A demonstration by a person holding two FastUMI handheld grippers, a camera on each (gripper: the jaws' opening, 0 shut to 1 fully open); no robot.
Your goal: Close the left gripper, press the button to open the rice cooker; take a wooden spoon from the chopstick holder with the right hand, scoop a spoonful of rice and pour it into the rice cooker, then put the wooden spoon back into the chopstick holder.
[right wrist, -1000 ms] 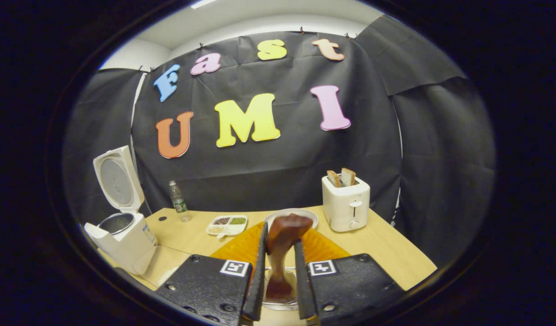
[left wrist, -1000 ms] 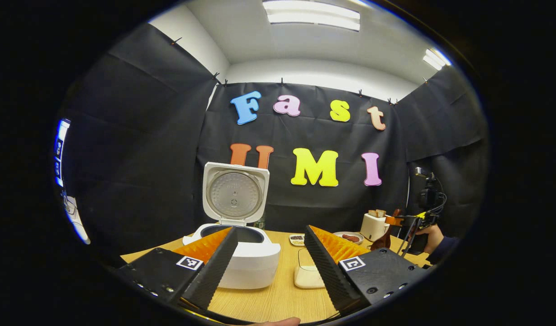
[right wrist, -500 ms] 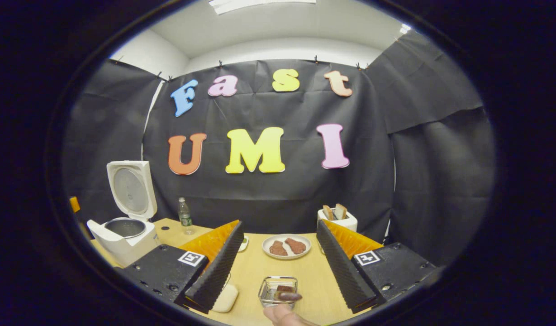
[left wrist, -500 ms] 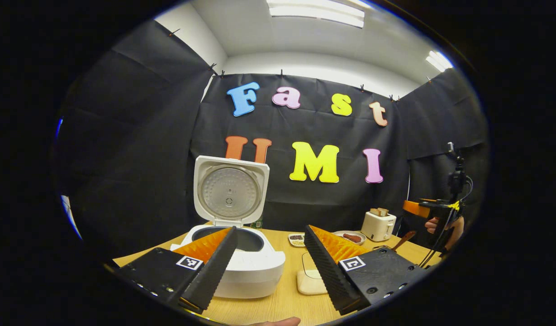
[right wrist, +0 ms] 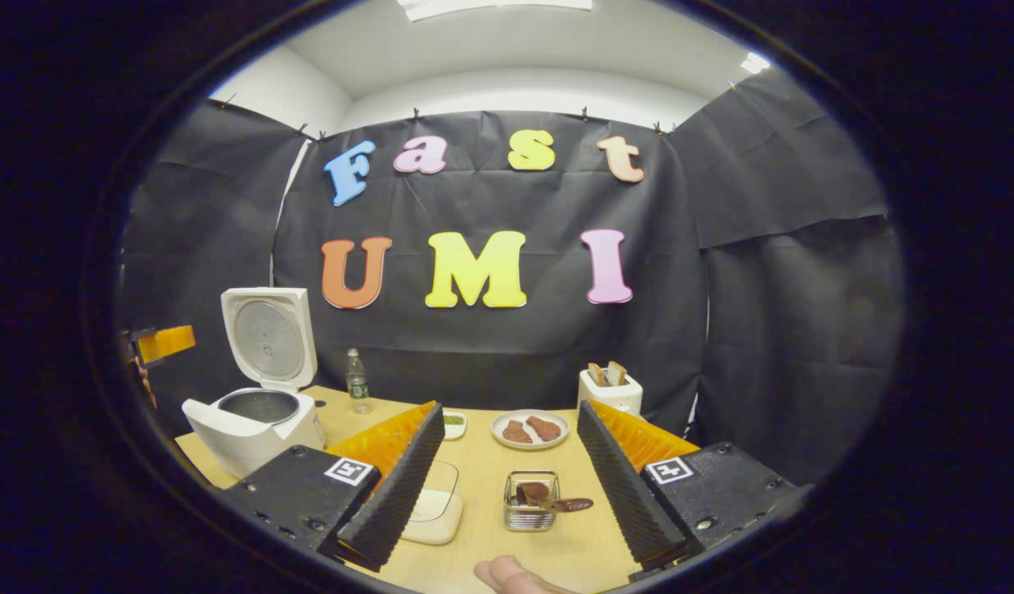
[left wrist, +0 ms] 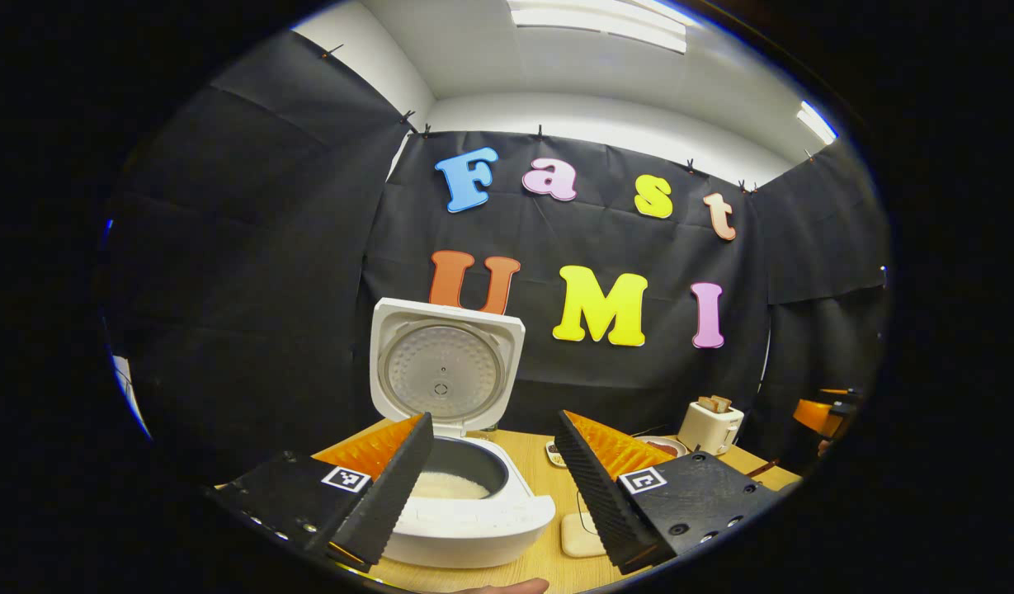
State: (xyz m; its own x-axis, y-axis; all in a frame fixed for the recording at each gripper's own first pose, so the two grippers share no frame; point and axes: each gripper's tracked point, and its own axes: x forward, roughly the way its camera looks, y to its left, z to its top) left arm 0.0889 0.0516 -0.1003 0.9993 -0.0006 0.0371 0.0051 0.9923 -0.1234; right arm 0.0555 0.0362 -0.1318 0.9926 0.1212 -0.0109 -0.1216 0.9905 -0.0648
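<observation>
rice cooker [left wrist: 461, 495] lid up at lower centre with rice inside, wooden spoon [right wrist: 556, 502] back in the chopstick holder [right wrist: 531, 511] at bottom centre, left gripper [left wrist: 494, 470] and right gripper [right wrist: 511, 470] both spread and empty, task looks finished

A wooden desk [right wrist: 473, 561] carries several odd things. A white toaster [right wrist: 610, 392] stands at the far right edge with two slices of bread [right wrist: 606, 373] upright in its slots. A round plate [right wrist: 530, 430] with two brown pieces of food lies near the middle. A small plastic water bottle [right wrist: 357, 384] stands upright by the back wall. A small white dish [right wrist: 454, 423] with something green lies left of the plate.
</observation>
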